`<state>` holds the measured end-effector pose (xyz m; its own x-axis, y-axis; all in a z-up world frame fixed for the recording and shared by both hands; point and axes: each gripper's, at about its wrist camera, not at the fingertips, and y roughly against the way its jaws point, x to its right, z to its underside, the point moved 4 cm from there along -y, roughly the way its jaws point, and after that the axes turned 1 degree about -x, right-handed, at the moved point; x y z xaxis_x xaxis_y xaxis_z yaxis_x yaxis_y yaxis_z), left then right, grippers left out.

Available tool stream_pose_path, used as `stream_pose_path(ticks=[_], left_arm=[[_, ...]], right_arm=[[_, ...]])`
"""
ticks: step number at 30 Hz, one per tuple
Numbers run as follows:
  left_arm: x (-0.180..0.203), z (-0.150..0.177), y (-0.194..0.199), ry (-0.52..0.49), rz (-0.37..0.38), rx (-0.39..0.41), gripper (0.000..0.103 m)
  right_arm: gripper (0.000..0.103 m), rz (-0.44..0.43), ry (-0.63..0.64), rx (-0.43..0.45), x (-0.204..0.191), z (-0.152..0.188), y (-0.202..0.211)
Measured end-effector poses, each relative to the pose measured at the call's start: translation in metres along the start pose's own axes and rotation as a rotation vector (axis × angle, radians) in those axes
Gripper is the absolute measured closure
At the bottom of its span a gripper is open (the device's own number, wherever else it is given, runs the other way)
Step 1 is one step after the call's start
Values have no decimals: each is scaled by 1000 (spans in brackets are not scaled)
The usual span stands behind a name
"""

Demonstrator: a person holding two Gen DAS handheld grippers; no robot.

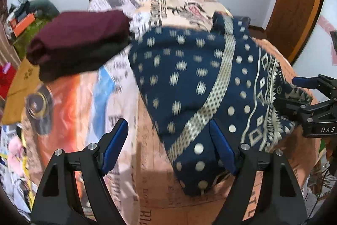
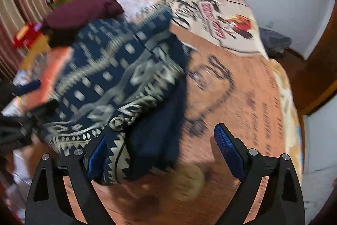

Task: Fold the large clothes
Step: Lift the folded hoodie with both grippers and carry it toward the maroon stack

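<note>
While both claws gape empty, the navy garment lies lengthwise up the bed.

The left gripper points steeply downward, its blue-padded jaws spread wide with nothing pinched between them. The right gripper also tilts steeply down, jaws held wide apart and pressing on nothing. In the left wrist view it appears at the right edge.
</note>
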<state>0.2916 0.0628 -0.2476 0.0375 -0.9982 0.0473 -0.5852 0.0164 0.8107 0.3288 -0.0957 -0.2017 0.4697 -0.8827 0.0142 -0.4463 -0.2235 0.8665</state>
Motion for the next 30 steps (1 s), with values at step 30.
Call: stream_pose_path(ticks=[30], left_arm=[[-34, -43, -50, 310, 419, -144, 23]], right_arm=[[11, -450, -235, -183, 31, -40, -66]])
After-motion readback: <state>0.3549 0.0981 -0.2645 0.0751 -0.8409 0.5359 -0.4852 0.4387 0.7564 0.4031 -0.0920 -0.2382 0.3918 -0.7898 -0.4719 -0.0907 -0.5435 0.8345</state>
